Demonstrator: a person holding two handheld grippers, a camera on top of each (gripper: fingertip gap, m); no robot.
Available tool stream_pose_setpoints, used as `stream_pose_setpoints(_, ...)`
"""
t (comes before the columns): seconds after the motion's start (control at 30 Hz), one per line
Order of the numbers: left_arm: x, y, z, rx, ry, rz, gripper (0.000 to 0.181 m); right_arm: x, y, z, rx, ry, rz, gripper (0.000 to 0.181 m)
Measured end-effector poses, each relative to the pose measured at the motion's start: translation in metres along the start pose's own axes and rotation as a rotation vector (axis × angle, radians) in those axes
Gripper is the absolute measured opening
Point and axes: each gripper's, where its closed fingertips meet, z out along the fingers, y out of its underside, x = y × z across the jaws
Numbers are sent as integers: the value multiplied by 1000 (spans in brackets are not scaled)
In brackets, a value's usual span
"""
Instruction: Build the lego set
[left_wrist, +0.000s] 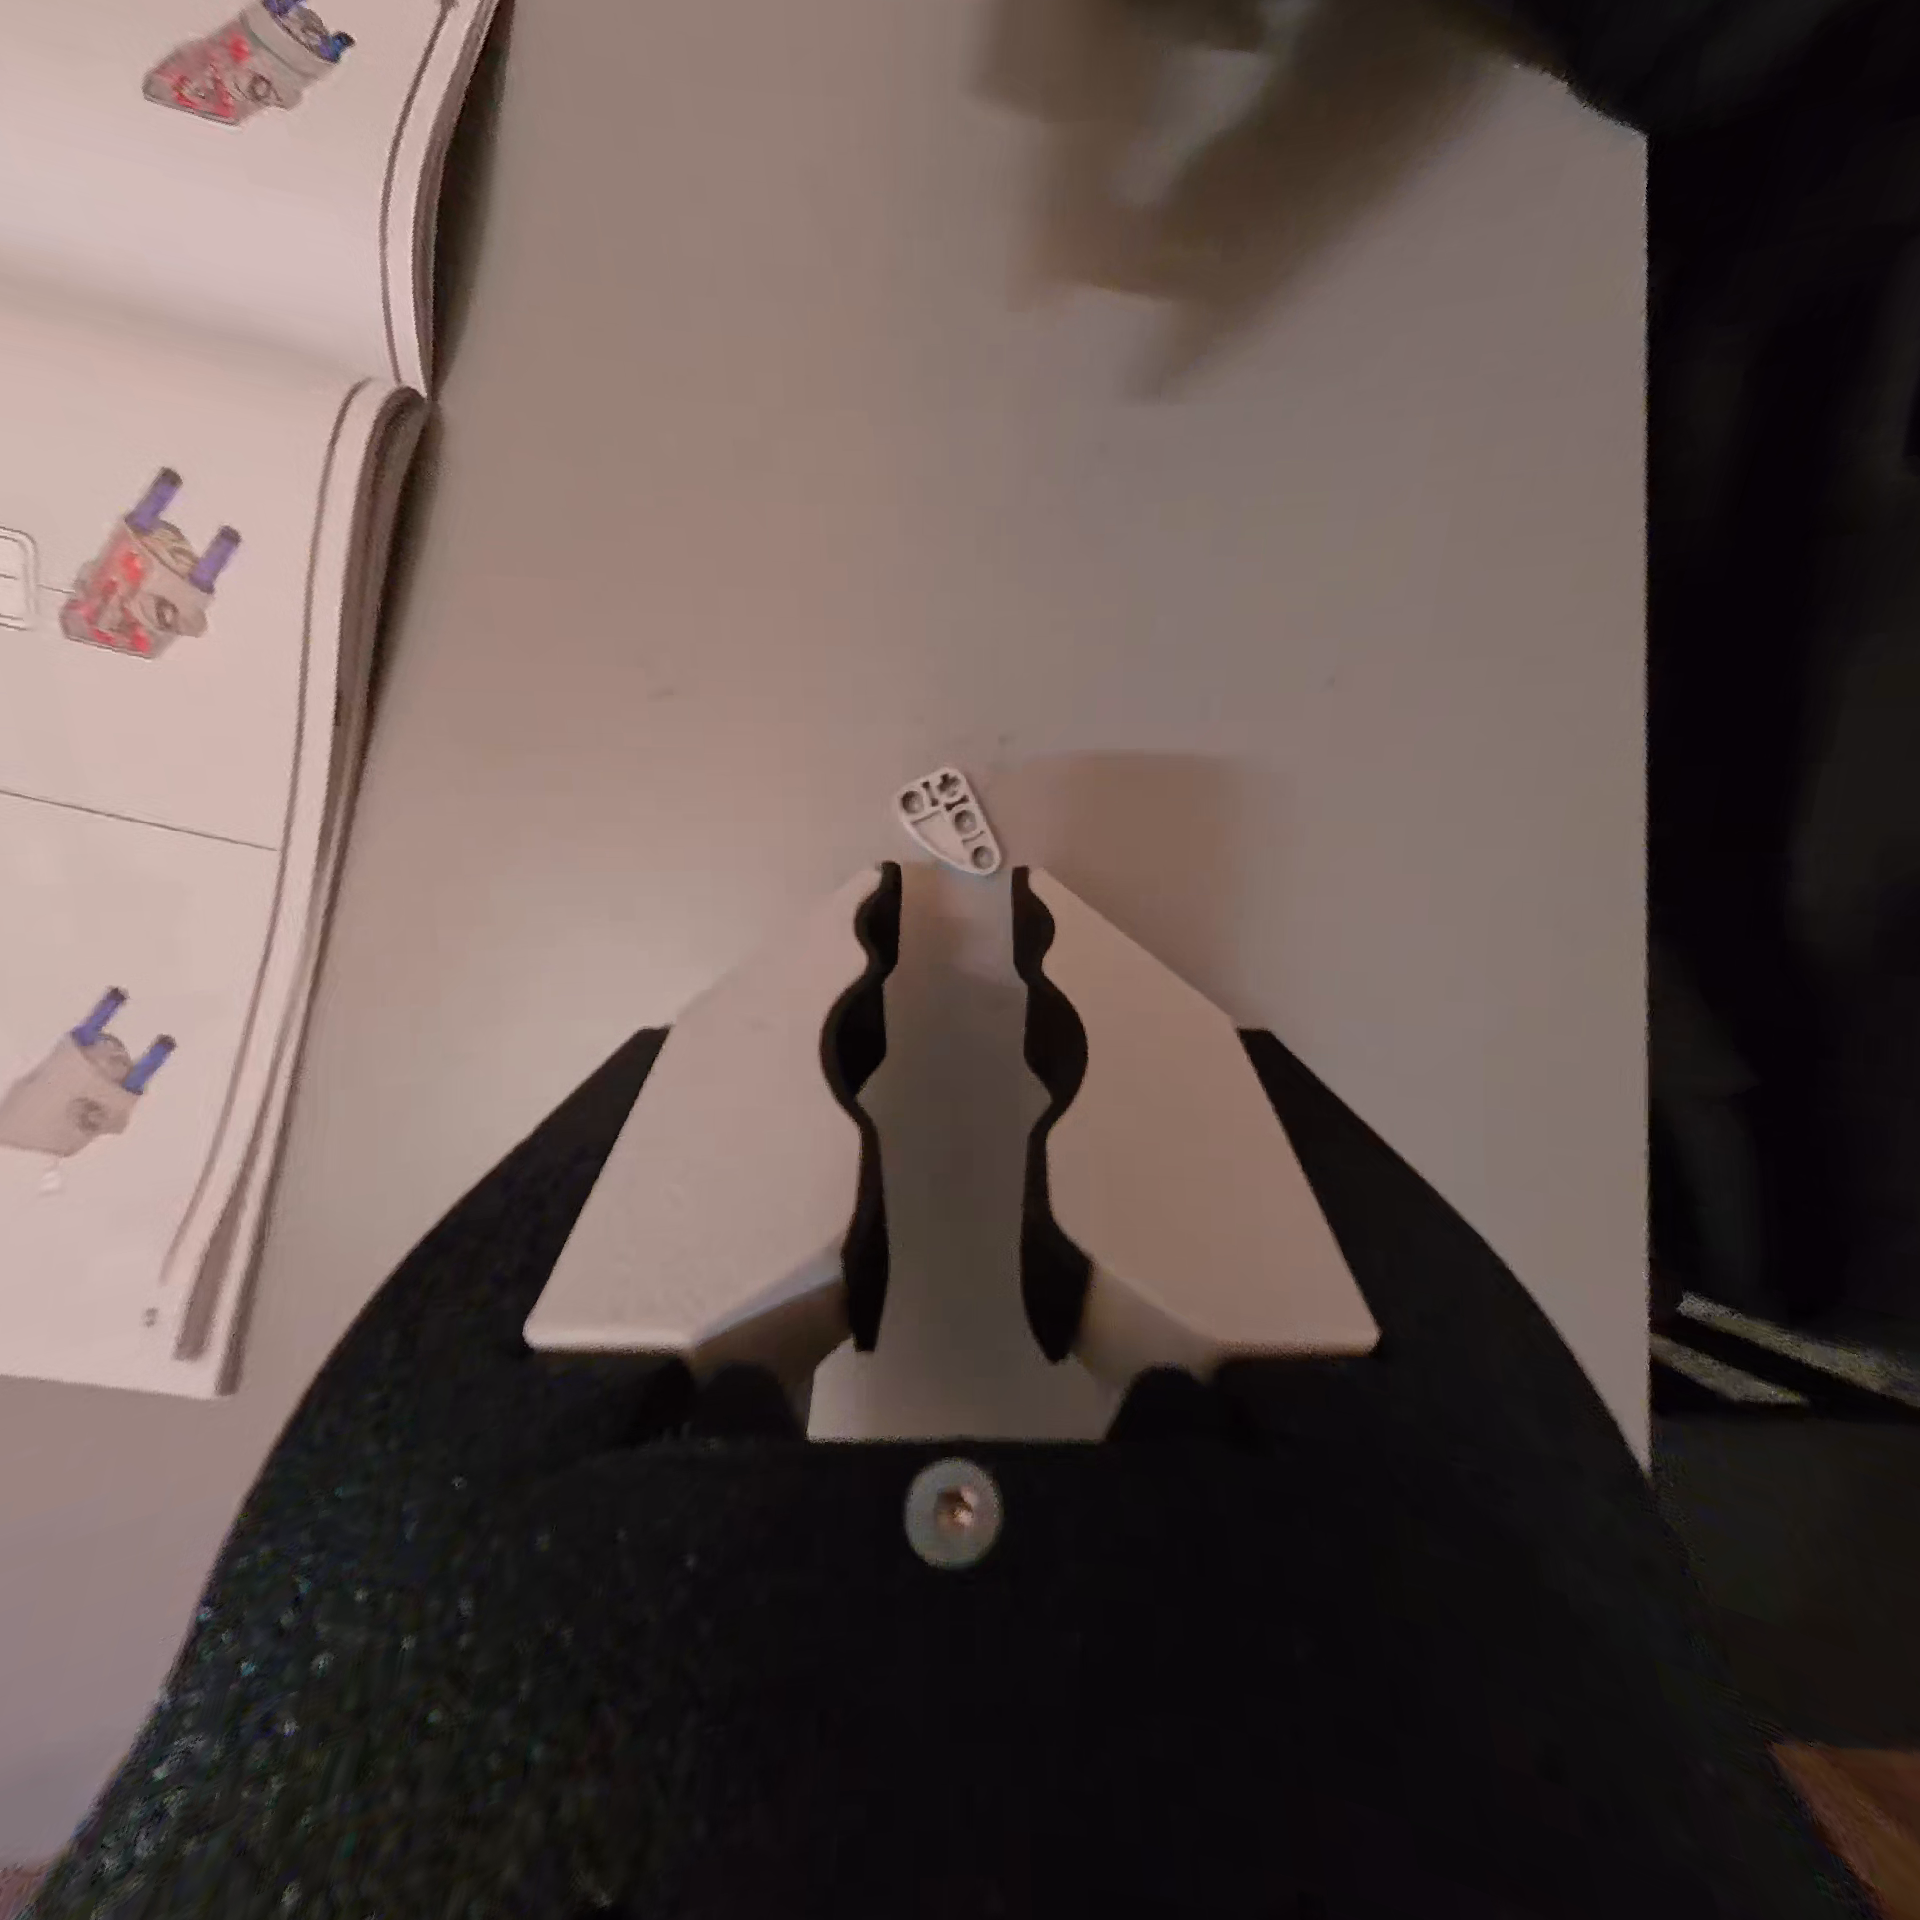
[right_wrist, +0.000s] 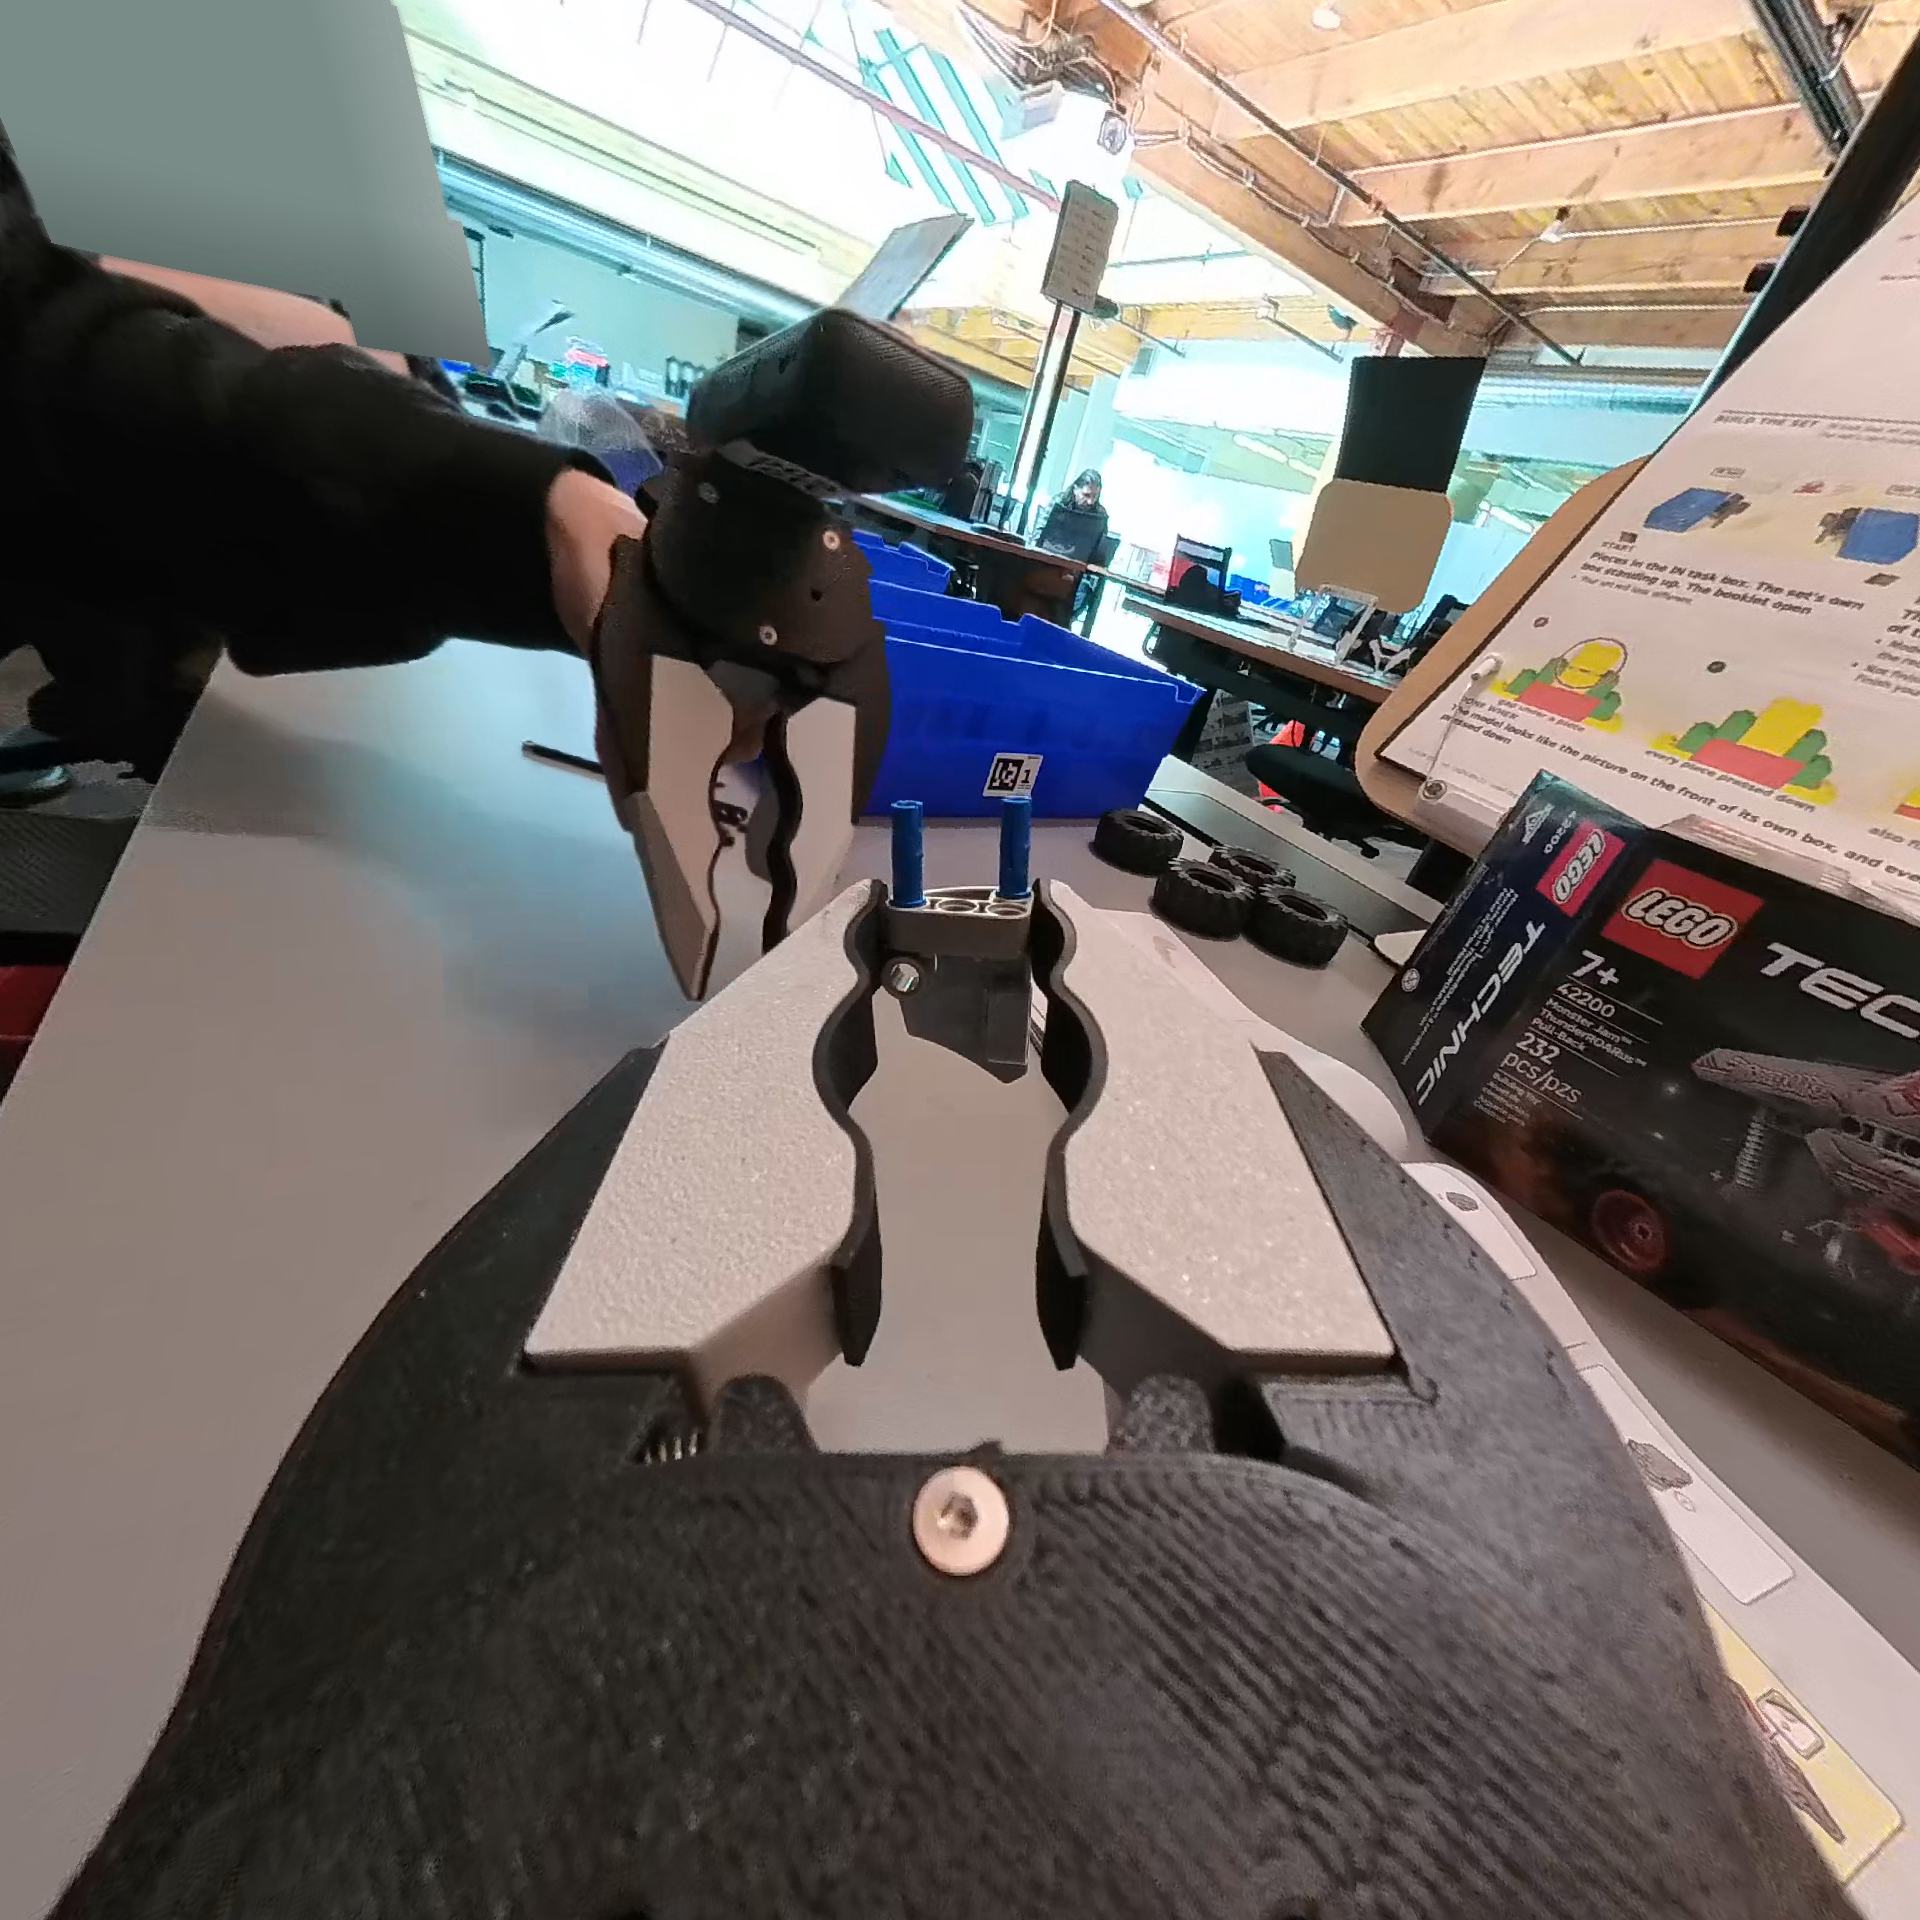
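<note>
My left gripper (left_wrist: 956, 878) points down at the white table (left_wrist: 727, 520), open and empty. A small light grey flat triangular Technic piece (left_wrist: 948, 818) lies on the table just beyond its fingertips. My right gripper (right_wrist: 958, 902) is shut on a dark grey Technic assembly (right_wrist: 966, 997) with two blue pins (right_wrist: 1013, 847) sticking up, held above the table. In the right wrist view the left gripper (right_wrist: 732, 935) hangs tip-down just to the left of the assembly, held by a hand in a black sleeve.
The open instruction booklet (left_wrist: 187, 727) lies at the left. The table edge (left_wrist: 1647, 831) runs along the right. Several black tyres (right_wrist: 1236, 894), a blue bin (right_wrist: 1029, 707), the set's box (right_wrist: 1714, 1049) and a propped instruction board (right_wrist: 1714, 540) stand beyond the right gripper. My hands' fingertips stand some 12 cm from each other.
</note>
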Motion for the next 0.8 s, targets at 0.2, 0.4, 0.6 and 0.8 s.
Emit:
stream_pose_setpoints(0.2, -1, 1, 4, 7, -72, 154, 27, -4, -1, 0, 5, -24, 1, 25)
stream_pose_setpoints(0.4, -10, 8, 8, -24, -38, 349, 45, -12, -2, 1, 9, -70, -4, 25)
stream_pose_setpoints(0.6, -8, 4, 9, 63, 84, 467, 37, -14, -3, 1, 13, -85, 6, 25)
stream_pose_setpoints(0.8, -6, 4, 15, 88, 145, 450, 30, -15, -3, 2, 9, -114, 69, 25)
